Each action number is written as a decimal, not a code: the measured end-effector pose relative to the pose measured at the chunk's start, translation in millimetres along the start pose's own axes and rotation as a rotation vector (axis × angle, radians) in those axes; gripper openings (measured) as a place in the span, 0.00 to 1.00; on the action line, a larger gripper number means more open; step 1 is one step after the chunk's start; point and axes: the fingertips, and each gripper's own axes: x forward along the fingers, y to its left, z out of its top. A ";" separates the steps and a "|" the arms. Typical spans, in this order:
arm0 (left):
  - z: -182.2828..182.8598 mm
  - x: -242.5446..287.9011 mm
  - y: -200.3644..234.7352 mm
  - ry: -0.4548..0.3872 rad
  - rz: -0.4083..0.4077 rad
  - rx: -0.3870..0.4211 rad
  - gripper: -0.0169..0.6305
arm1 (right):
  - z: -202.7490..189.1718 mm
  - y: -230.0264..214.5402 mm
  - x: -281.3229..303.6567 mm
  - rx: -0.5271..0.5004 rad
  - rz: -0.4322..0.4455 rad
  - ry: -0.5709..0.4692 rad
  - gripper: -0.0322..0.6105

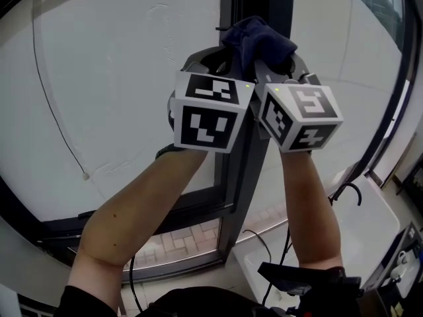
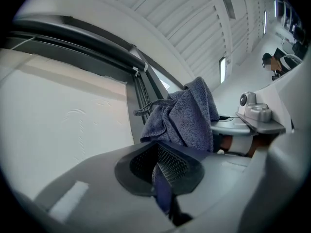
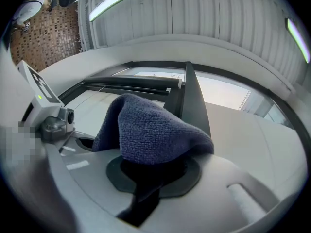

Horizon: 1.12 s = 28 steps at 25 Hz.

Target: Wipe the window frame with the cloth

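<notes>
Head view puts the cloth (image 1: 258,41), a dark blue bunch, high up against the dark upright of the window frame (image 1: 239,190). It sits just past the two marker cubes, with the left gripper (image 1: 228,58) and right gripper (image 1: 277,65) pressed side by side beneath it. Both grippers' jaws are closed on the cloth.

The left gripper view shows a strip of the cloth (image 2: 187,113) pinched between the ribbed pads, the rest heaped above them. The right gripper view shows a fold of the cloth (image 3: 150,130) dropping into the gap while the bulk drapes over the jaws.

The wipe looks to be at the upper part of the upright. No view shows streaks or dirt, so which stretches are finished cannot be told. By that reckoning, the lower upright and the bottom rail (image 1: 165,213) are still to do.

Only the head view shows the forearms (image 1: 132,210) and the low part of the frame. The left gripper view shows the cloth right beside the upright (image 2: 141,89), though contact is not certain. Only the right gripper view shows the upright (image 3: 192,101) meeting the top rail (image 3: 126,81).
</notes>
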 end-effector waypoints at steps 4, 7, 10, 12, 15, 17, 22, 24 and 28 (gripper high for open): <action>-18.7 -7.4 -7.7 0.023 -0.008 -0.012 0.00 | -18.1 6.1 -12.3 0.020 -0.004 0.023 0.11; -33.3 -13.6 -13.6 0.039 -0.009 -0.022 0.00 | -38.5 9.3 -21.1 0.045 -0.009 0.054 0.11; -46.8 -19.8 -20.4 0.049 -0.008 -0.018 0.00 | -49.4 14.0 -28.7 0.041 -0.006 0.061 0.11; -56.0 -23.5 -25.0 0.060 -0.013 -0.023 0.00 | -53.2 18.1 -34.1 0.030 -0.012 0.054 0.11; -69.1 -29.2 -30.0 0.081 -0.020 -0.039 0.00 | -62.5 23.6 -41.2 0.027 -0.018 0.059 0.11; -76.8 -32.8 -33.6 0.091 -0.023 -0.040 0.00 | -70.4 26.4 -45.6 0.035 -0.017 0.072 0.11; -103.5 -45.4 -46.5 0.129 -0.037 -0.060 0.00 | -95.9 35.3 -62.8 0.048 -0.006 0.116 0.11; -114.8 -49.9 -51.1 0.141 -0.035 -0.071 0.00 | -106.1 39.0 -69.8 0.043 -0.012 0.137 0.11; -136.1 -58.7 -59.2 0.155 -0.024 -0.088 0.01 | -126.0 46.6 -80.0 0.046 -0.014 0.168 0.11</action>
